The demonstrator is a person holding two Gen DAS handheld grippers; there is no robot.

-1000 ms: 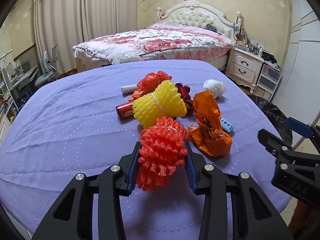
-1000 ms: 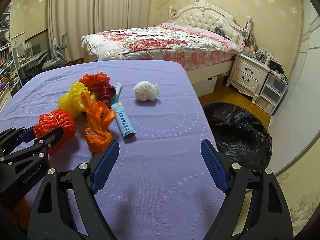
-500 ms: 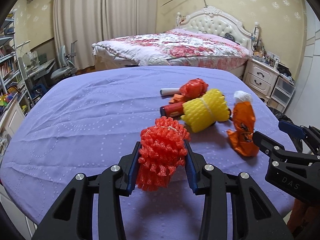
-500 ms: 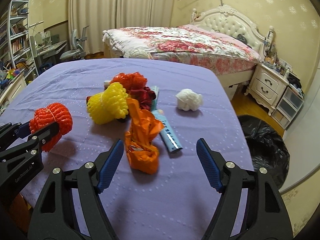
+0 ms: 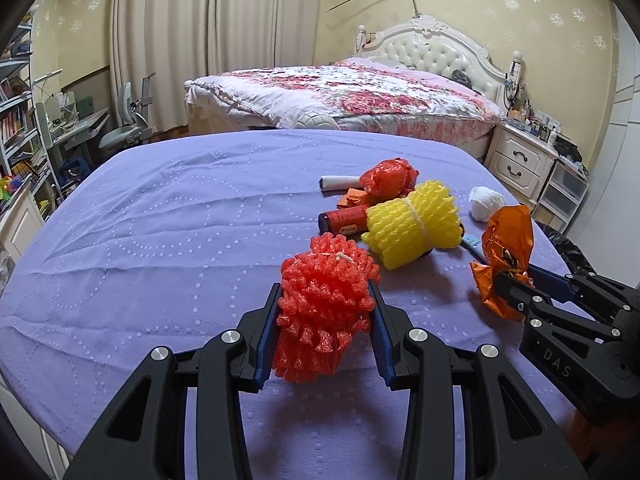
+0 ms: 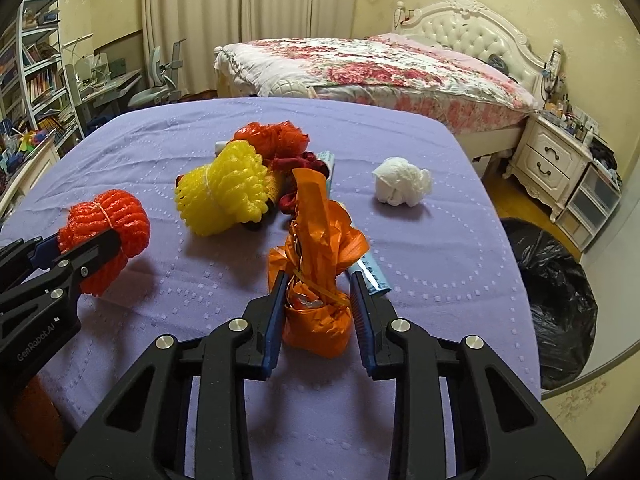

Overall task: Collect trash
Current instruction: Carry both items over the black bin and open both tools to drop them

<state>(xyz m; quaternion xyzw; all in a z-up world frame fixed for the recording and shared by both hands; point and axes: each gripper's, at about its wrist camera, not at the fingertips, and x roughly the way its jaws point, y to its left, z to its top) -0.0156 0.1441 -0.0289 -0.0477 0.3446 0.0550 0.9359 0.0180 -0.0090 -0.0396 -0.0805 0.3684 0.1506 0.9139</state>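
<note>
My left gripper is shut on a red foam net bundle, held just above the purple tablecloth; it also shows in the right wrist view. My right gripper is shut on an orange plastic bag, also seen in the left wrist view. On the cloth lie a yellow foam net bundle, a red-orange bag, a white crumpled wad, a light blue tube and a red can.
The table with the purple cloth ends at the right, where a black trash bag stands on the floor. A bed and a white nightstand stand behind. A desk, chair and shelves are at the far left.
My right gripper has moved in over the orange bag and closed on it. My left gripper keeps its hold on the red net and has swung left.
</note>
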